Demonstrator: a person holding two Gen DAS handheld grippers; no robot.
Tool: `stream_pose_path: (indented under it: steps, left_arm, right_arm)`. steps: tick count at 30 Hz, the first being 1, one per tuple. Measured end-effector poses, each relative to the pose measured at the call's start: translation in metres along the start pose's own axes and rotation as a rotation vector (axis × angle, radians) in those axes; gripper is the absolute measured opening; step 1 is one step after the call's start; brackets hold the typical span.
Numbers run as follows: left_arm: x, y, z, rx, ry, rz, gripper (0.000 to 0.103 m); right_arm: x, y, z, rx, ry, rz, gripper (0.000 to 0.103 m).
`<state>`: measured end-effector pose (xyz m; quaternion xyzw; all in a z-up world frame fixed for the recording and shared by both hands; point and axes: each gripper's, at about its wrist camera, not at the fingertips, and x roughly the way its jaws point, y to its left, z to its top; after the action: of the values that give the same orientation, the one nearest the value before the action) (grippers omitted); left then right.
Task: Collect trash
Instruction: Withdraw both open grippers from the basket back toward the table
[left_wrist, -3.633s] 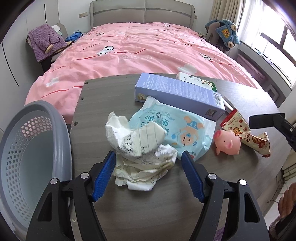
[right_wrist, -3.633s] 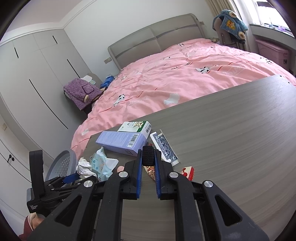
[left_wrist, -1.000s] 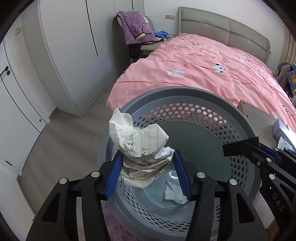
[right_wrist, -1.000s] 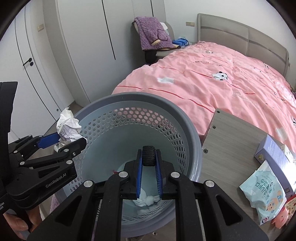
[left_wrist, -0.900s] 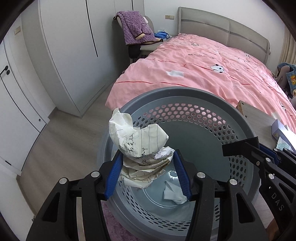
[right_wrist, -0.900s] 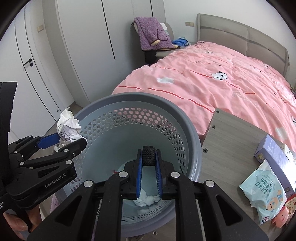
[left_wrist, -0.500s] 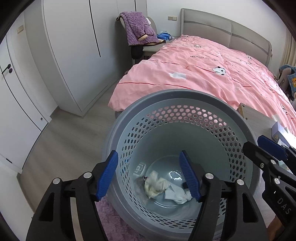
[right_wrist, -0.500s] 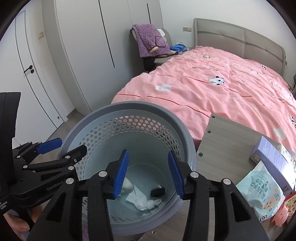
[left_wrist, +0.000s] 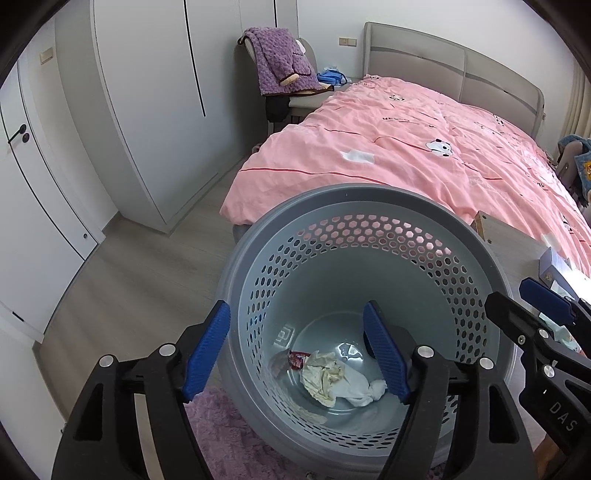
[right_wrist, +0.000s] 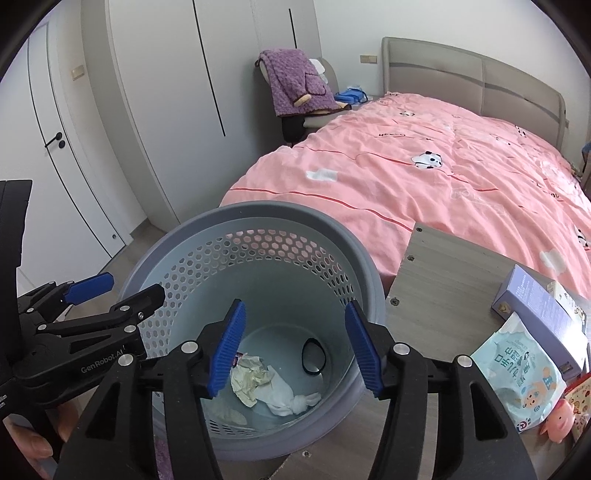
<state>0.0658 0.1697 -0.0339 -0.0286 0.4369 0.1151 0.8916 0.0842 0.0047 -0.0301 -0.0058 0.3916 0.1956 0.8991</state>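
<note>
The crumpled paper lies at the bottom of the grey perforated basket, beside a white tissue, a red wrapper and a black ring. Both the left tongs and the right tongs hang over the open rim, jaws opening with nothing between them. The basket stands against the table's near-left corner. "GenRobot.AI" reads on the left tongs. A pink bed lies beyond.
</note>
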Motion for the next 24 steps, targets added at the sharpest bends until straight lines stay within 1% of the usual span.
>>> stream_pose_path:
  steps: [6, 8, 14, 18, 24]
  left_arm:
    - [-0.007, -0.001, -0.003, 0.005, -0.013, -0.004, 0.073]
    - [-0.009, -0.001, -0.003, 0.006, -0.014, -0.004, 0.073]
    - [-0.014, -0.003, -0.006, 0.009, -0.018, -0.007, 0.074]
    - [-0.02, -0.008, -0.008, 0.015, -0.027, -0.013, 0.077]
    - [-0.029, -0.019, -0.013, 0.034, -0.037, -0.034, 0.078]
  right_arm:
    - [-0.004, -0.004, -0.002, 0.013, -0.004, -0.012, 0.062]
    - [-0.007, -0.006, -0.003, 0.018, -0.007, -0.018, 0.066]
    - [-0.014, -0.013, -0.009, 0.036, -0.011, -0.041, 0.073]
    - [-0.02, -0.018, -0.015, 0.046, -0.012, -0.059, 0.077]
    - [-0.032, -0.031, -0.025, 0.075, -0.016, -0.088, 0.083]
